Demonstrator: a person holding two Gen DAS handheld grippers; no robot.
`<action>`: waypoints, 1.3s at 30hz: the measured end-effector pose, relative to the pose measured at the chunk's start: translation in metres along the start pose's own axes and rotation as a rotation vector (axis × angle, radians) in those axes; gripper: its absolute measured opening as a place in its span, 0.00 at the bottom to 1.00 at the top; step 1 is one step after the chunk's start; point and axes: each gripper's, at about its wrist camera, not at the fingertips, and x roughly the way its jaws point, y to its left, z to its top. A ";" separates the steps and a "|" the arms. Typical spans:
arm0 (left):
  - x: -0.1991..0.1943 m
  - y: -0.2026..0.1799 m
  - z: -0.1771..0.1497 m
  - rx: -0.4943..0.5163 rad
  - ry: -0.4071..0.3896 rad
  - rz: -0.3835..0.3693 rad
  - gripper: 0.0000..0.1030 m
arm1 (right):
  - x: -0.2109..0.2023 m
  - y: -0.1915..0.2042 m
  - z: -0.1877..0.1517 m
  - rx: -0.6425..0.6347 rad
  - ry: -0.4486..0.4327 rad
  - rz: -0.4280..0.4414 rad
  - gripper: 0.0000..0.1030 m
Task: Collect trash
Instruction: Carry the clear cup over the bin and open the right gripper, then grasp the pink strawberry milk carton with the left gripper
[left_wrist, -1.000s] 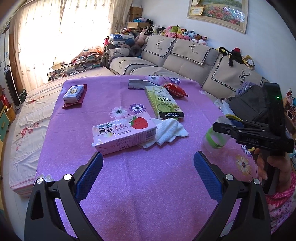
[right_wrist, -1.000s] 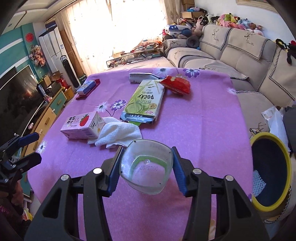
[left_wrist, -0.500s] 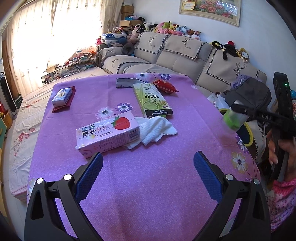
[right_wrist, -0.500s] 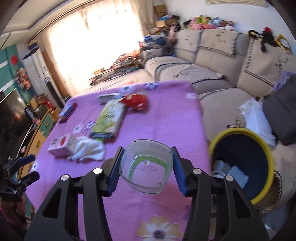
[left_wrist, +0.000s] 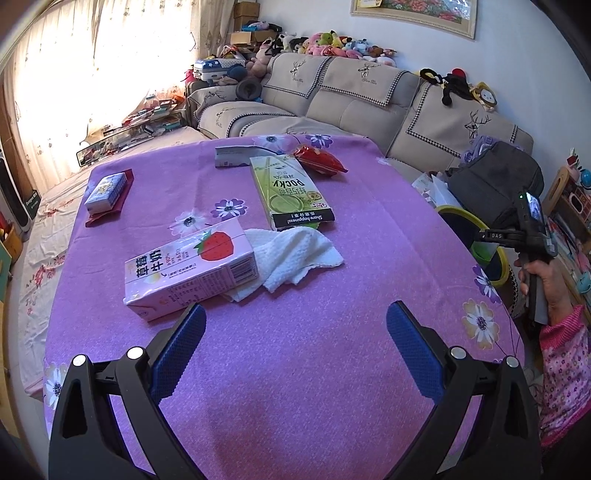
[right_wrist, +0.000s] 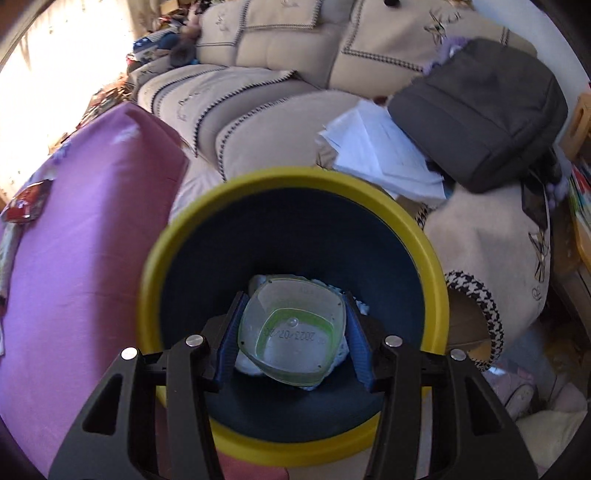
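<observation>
Since a second ago my right gripper (right_wrist: 291, 332) has swung off the purple table (left_wrist: 295, 350) and now hangs over the mouth of the yellow-rimmed bin (right_wrist: 295, 181), pointing steeply down into it. My left gripper (left_wrist: 295, 347) has slid a little across the table; the pink strawberry milk carton (left_wrist: 192, 273) now lies closer to its left pad.

Right gripper: jaws part-way in, pads pressed on both sides of the clear plastic cup (right_wrist: 291, 328) with the green band. Cup held, open end away from the camera, its base showing a printed date. Below it, inside the dark bin, white crumpled stuff; I can't tell what exactly.

Left gripper: jaws wide, nothing between the blue pads, hovering above bare tablecloth.

On the table: milk carton on its side, touching a white cloth (left_wrist: 295, 254). Beyond that a green Pocky box (left_wrist: 288, 192) lying flat, a red snack wrapper (left_wrist: 319, 160) just beside its far end, a grey flattened packet (left_wrist: 236, 157) at the far edge. Small blue box (left_wrist: 105, 188) on a dark red mat, far left, well apart.

Left view shows the right hand (left_wrist: 543, 277) gripping the handle beside the table's right edge, over the bin.
</observation>
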 end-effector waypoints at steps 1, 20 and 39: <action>0.002 -0.002 0.001 0.003 0.004 0.000 0.94 | 0.006 -0.003 0.000 0.006 0.011 -0.001 0.47; 0.025 0.020 0.008 -0.025 0.050 -0.006 0.94 | -0.045 0.024 -0.024 -0.036 -0.104 0.045 0.63; 0.048 0.104 0.029 0.084 -0.013 -0.058 0.94 | -0.055 0.067 -0.026 -0.120 -0.097 0.079 0.63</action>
